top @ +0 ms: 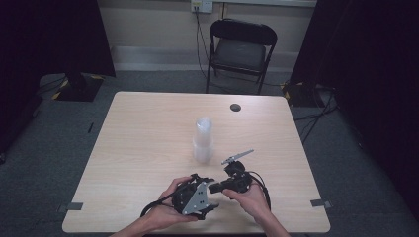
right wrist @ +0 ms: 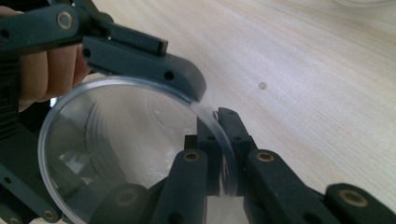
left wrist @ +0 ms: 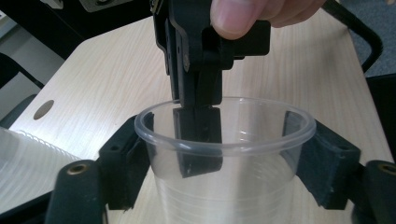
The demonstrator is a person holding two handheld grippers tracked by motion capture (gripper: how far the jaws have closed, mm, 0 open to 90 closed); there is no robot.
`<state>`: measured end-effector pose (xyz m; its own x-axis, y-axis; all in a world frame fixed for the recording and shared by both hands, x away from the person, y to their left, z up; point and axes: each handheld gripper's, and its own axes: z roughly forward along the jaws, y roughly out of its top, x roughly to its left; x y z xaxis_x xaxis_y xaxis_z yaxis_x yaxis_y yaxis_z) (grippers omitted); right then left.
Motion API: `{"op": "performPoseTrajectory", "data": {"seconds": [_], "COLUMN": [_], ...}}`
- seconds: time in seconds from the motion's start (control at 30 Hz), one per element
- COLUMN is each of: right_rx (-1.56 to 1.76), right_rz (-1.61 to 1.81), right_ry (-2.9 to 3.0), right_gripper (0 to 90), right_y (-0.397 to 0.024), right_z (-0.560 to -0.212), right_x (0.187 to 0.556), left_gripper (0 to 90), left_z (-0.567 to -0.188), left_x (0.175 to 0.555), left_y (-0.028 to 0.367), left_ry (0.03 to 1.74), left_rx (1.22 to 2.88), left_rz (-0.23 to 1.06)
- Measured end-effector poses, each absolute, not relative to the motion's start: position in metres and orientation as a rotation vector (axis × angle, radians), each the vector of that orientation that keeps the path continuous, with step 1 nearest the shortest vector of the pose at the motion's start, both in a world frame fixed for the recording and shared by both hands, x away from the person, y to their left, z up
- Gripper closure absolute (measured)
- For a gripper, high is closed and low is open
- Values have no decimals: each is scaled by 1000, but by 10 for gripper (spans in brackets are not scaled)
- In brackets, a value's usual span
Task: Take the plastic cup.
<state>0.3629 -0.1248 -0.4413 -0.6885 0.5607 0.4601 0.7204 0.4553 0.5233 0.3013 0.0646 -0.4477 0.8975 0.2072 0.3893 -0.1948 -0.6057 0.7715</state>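
Clear cup [left wrist: 224, 154]: right gripper [right wrist: 219, 154] pinching its rim; left gripper [left wrist: 224, 163] jaws flank wall (contact unclear), mouth facing right gripper.

From above the near edge we look forward and down across the table [top: 148, 128], while both gripper cameras sit very close, sharing the clear plastic cup [left wrist: 224, 158] between them.

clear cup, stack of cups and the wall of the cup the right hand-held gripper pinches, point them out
clear cup [left wrist: 224, 186], left gripper view, front wall.
stack of cups [top: 203, 140], high view, mid side.
right hand-held gripper [right wrist: 217, 140], right gripper view, between its fingertips.
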Motion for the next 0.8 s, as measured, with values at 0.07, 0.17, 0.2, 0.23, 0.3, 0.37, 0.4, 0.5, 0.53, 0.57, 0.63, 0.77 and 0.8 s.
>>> {"op": "performPoseTrajectory", "data": {"seconds": [0.07, 0.17, 0.2, 0.23, 0.3, 0.37, 0.4, 0.5, 0.53, 0.57, 0.63, 0.77, 0.8], "right_rx": [-1122, -1131, -1134, -1135, -1132, -1128, -1127, -1129, -1130, -1133, -1134, -1122, -1123], "right_rz": [-1060, -1065, -1067, -1068, -1065, -1059, -1062, -1062, -1064, -1067, -1077, -1102, -1105], "right_ry": [-2480, -2469, -2464, -2460, -2456, -2456, -2453, -2455, -2452, -2451, -2446, -2451, -2453], "right_gripper": [885, 885, 885, 885, 888, 887, 887, 877, 869, 864, 848, 810, 794], "right_y": [-125, -125, -124, -124, -123, -122, -122, -121, -121, -122, -122, -124, -124], "right_z": [-441, -441, -441, -441, -441, -442, -442, -442, -442, -442, -441, -440, -440], "right_x": [363, 363, 363, 363, 362, 362, 362, 361, 361, 361, 362, 361, 361], "left_gripper": [263, 259, 258, 258, 252, 265, 269, 276, 278, 279, 282, 285, 286], "left_z": [-448, -449, -450, -450, -451, -450, -450, -450, -450, -450, -450, -450, -450], "left_x": [303, 303, 303, 303, 303, 303, 304, 303, 303, 304, 305, 306, 306], "left_y": [66, 65, 65, 65, 64, 65, 66, 67, 67, 67, 68, 70, 70], "left_ry": [22, 33, 37, 28, 30, 36, 39, 34, 38, 45, 50, 65, 72], "left_rx": [2148, 2148, 2145, 2148, 2150, 2150, 2147, 2147, 2141, 2142, 2137, 2131, 2126], "left_rz": [544, 536, 536, 540, 548, 543, 538, 544, 547, 543, 539, 542, 535]}}
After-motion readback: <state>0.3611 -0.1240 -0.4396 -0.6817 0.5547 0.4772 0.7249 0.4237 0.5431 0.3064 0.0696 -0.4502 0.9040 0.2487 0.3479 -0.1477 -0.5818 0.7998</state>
